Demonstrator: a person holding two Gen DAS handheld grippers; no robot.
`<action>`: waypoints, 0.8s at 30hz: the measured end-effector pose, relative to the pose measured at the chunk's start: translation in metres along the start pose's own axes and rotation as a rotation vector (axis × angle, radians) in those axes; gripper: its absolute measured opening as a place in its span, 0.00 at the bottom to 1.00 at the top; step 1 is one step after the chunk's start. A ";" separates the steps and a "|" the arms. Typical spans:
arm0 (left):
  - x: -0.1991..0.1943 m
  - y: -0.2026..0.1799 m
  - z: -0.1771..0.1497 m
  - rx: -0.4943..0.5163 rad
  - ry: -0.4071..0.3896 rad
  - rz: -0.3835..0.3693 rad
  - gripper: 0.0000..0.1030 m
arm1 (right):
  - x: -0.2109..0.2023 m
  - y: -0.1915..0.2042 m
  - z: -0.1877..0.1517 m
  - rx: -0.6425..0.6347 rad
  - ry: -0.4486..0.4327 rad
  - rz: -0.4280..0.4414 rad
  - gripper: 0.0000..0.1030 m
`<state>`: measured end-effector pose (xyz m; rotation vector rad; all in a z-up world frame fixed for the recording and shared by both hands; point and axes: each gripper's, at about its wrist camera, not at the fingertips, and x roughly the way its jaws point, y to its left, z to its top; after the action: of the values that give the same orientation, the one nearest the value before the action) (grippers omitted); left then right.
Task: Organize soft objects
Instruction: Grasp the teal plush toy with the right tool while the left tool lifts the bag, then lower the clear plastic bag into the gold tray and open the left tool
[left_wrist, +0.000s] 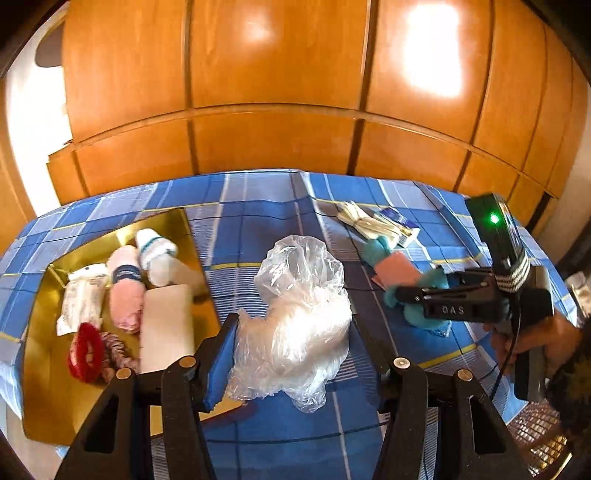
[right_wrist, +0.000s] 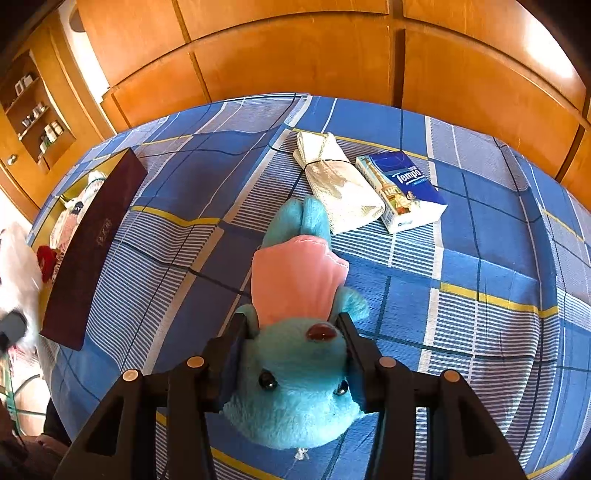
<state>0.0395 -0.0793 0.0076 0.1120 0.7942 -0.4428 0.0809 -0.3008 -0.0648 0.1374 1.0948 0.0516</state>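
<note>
A crumpled clear plastic bag (left_wrist: 303, 317) sits between the blue pads of my left gripper (left_wrist: 293, 354), which is shut on it just right of the gold tray (left_wrist: 40, 387). The bag shows as a white blur (right_wrist: 14, 266) at the left edge of the right wrist view. A teal plush toy (right_wrist: 291, 398) in a pink dress lies on the blue checked cloth. My right gripper (right_wrist: 293, 347) points steeply down with its pads pressed on both sides of the toy's head. In the left wrist view that gripper (left_wrist: 402, 295) is over the toy (left_wrist: 380, 251).
The tray holds a pink roll (left_wrist: 127, 291), a white rolled sock (left_wrist: 155, 254), a white block (left_wrist: 168, 328), a red scrunchie (left_wrist: 85, 350) and a packet (left_wrist: 81, 299). A folded white cloth (right_wrist: 340, 188) and a tissue pack (right_wrist: 402, 192) lie beyond the toy. Wooden wardrobe doors stand behind.
</note>
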 end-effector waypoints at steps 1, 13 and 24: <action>-0.002 0.002 0.000 -0.004 -0.005 0.004 0.57 | 0.000 0.001 0.000 -0.004 -0.001 -0.003 0.47; -0.018 0.025 0.003 -0.069 -0.025 0.048 0.57 | 0.002 0.007 -0.002 -0.044 -0.005 -0.030 0.47; -0.027 0.047 0.002 -0.122 -0.034 0.093 0.57 | 0.002 0.012 -0.003 -0.085 -0.015 -0.055 0.47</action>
<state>0.0440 -0.0278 0.0250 0.0280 0.7769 -0.3066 0.0792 -0.2886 -0.0666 0.0312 1.0788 0.0483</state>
